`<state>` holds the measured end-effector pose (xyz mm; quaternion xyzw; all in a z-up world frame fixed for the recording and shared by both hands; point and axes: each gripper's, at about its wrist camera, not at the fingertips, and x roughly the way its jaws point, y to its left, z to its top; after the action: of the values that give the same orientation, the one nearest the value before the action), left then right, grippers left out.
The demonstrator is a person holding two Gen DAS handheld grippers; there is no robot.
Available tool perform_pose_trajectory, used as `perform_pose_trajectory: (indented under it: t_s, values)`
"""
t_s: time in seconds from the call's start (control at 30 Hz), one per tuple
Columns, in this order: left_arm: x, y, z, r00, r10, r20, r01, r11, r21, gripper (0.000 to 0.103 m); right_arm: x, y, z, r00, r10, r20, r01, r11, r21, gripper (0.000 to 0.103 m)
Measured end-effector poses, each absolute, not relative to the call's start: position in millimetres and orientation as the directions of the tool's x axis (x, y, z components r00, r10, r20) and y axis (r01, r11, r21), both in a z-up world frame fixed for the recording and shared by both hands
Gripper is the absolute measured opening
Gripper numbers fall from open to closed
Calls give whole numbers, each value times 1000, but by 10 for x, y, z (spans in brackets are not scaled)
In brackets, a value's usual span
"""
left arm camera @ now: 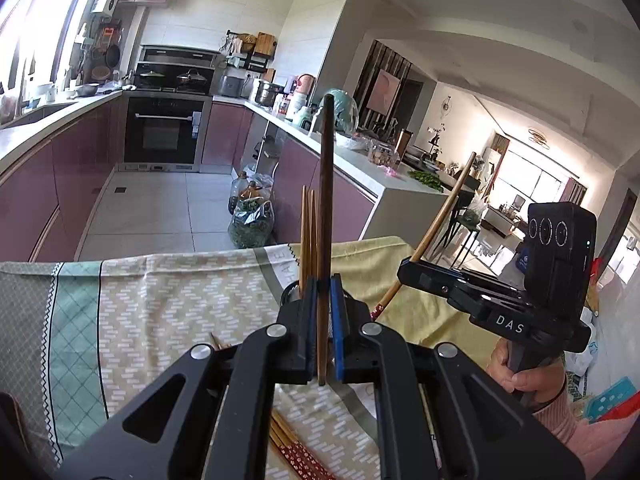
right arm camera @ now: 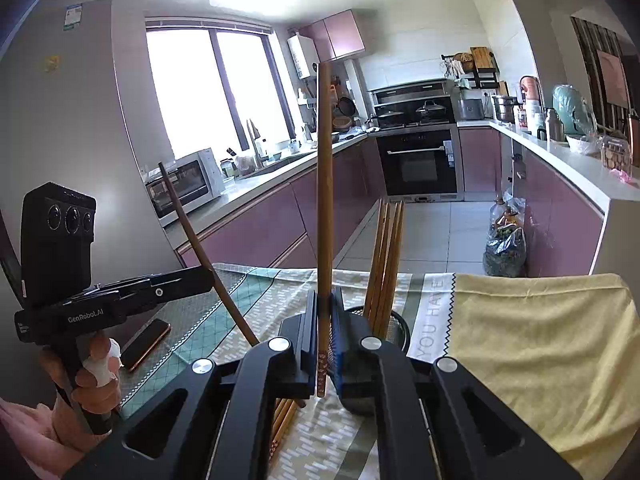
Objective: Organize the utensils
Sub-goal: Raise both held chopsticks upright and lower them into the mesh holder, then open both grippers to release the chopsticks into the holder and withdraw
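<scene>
My left gripper is shut on a dark brown chopstick and holds it upright. My right gripper is shut on a lighter wooden chopstick, also upright; it shows in the left wrist view too. A black mesh holder stands on the table just behind both grippers, with several bamboo chopsticks upright in it; these also show in the left wrist view. More chopsticks lie flat on the cloth under the left gripper.
The table carries a patterned green, beige and yellow cloth. A phone lies at its left. Kitchen counters, an oven and bags on the floor lie beyond the table's far edge.
</scene>
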<state>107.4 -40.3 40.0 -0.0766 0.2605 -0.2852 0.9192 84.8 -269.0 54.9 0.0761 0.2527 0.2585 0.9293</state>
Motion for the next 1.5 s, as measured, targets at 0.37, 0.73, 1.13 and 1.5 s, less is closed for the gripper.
perform_pose_trajectory:
  t_s: [0.37,0.73,1.13,1.5]
  values:
    - [1209,-533,771,742,-560,-369,495,828,-262,7,1025,-2743,633,763,498,-413,-431,867,250,6]
    - [1454,-865,586,752,-462,-470,453,880,-140,7,1291,-2640,405,720,467,-514,-407,883,232,6]
    - [1756,-1015,213,648,-443,-619,478,870,-122,7,1523,-2571,93,629,444,-638,-379,892,247,6]
    - [2069,-1040,-6,613,-427,-665,448,881,-153,7,1716,-2595,-72,624,432,-651,-329,901,282,8]
